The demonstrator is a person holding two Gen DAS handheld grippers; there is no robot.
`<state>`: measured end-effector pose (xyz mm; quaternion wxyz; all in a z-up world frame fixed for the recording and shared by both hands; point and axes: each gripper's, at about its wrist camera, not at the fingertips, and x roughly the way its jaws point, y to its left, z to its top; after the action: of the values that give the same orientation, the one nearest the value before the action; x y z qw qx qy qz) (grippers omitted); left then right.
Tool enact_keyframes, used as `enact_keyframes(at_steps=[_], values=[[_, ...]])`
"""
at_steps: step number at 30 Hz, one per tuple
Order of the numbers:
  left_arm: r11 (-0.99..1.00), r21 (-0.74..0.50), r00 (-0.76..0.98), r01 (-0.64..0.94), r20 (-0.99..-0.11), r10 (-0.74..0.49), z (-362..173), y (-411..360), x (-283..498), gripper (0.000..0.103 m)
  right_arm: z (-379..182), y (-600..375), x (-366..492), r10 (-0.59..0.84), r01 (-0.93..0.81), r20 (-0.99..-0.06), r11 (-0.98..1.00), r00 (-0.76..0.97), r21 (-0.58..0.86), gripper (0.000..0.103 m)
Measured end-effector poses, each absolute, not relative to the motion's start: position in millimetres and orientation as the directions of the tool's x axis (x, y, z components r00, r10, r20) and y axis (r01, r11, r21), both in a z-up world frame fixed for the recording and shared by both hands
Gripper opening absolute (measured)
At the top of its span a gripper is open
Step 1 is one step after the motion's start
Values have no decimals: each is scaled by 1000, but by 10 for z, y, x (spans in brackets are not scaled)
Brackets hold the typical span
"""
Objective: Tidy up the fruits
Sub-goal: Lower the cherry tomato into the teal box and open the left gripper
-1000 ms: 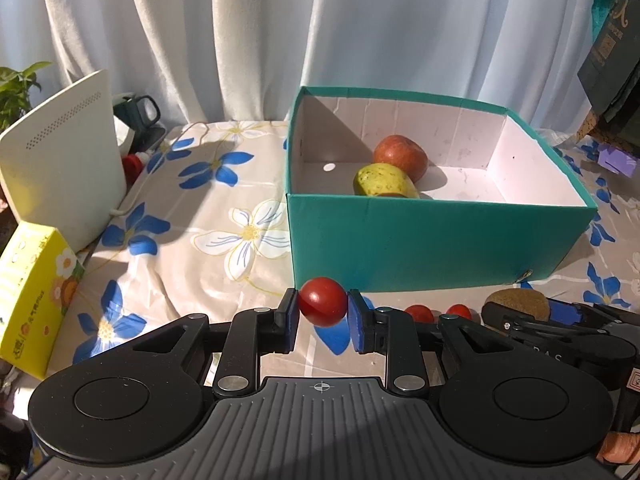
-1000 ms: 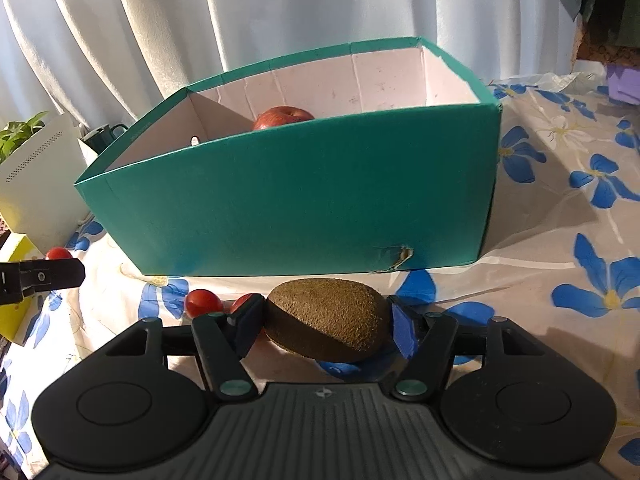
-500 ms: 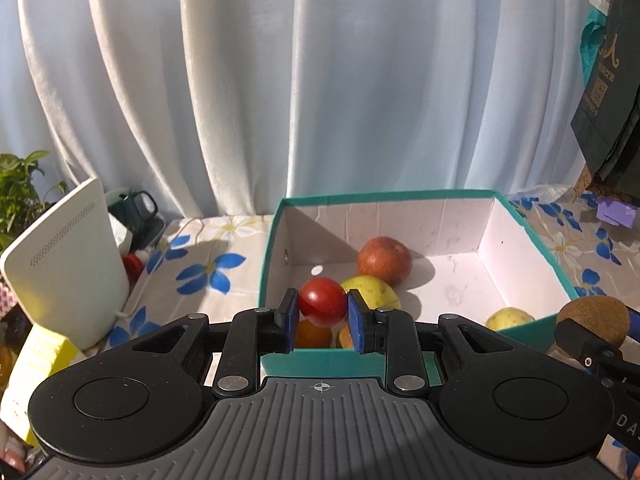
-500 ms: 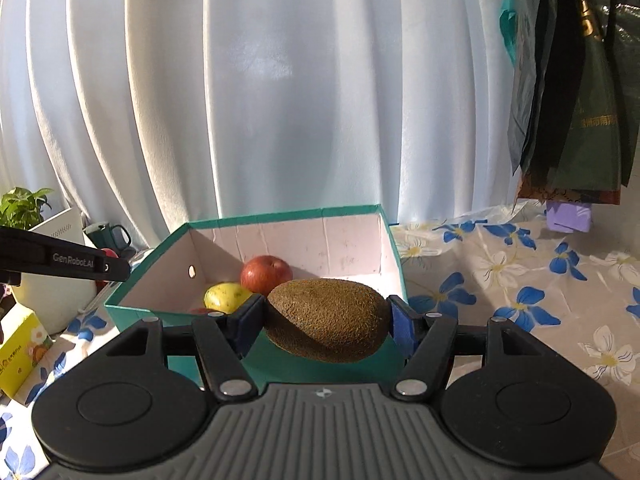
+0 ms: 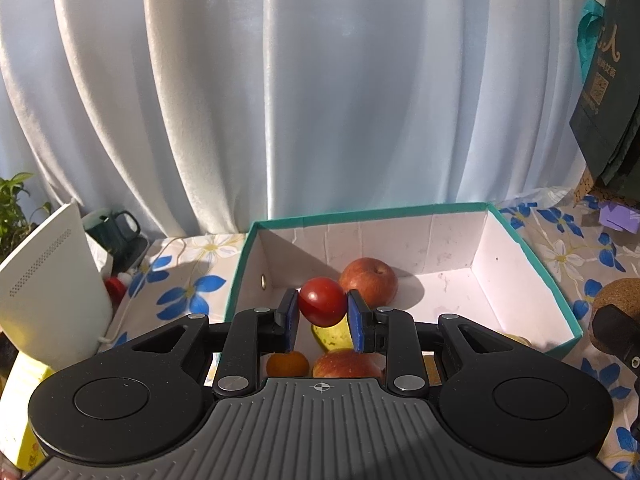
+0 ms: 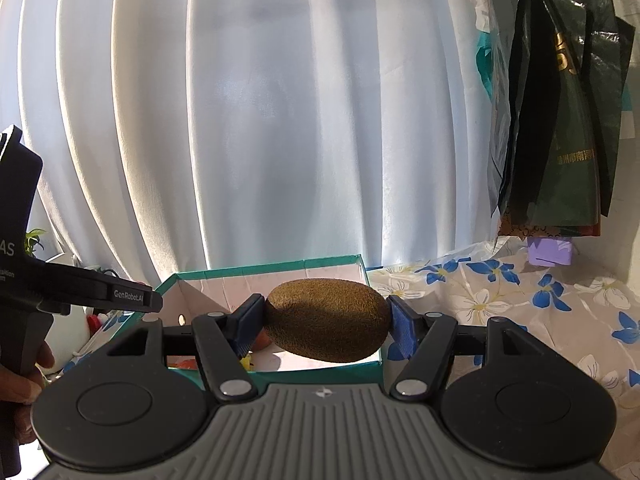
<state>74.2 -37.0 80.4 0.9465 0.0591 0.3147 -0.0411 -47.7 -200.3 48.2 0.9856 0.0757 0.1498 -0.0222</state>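
Observation:
My left gripper (image 5: 322, 314) is shut on a red cherry tomato (image 5: 322, 307) and holds it above the near part of the teal box (image 5: 532, 248). Inside the box lie a red apple (image 5: 370, 282), a yellow-green fruit (image 5: 332, 334), an orange fruit (image 5: 287, 363) and another apple (image 5: 346, 365). My right gripper (image 6: 324, 326) is shut on a brown kiwi (image 6: 327, 320) and holds it over the box's near right edge (image 6: 320, 374). The kiwi also shows at the right edge of the left wrist view (image 5: 618, 300). The left gripper's body shows in the right wrist view (image 6: 80, 290).
A white device (image 5: 48, 292) and a yellow carton (image 5: 20, 404) stand at the left, with a dark mug (image 5: 120, 228) behind. White curtains hang at the back. Dark bags (image 6: 556, 120) hang at the right above a purple block (image 6: 550, 250). The cloth is floral.
Both grippers have lifted from table level beside the box to above it, each still holding its fruit. The box interior now lies below the fingers.

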Motion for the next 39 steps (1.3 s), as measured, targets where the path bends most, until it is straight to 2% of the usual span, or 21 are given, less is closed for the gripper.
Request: enact_keyframes(at_steps=[11,39], values=[[989,86,777,117,-629,-37,605,-473,1019,29,480,-1997,-393,-11,54,-278,988,960,145,66],[990,81,694,115,-719,-22,90,-555,1523,29,401,-2087,-205,-4,57,-306,985,952,162,66]])
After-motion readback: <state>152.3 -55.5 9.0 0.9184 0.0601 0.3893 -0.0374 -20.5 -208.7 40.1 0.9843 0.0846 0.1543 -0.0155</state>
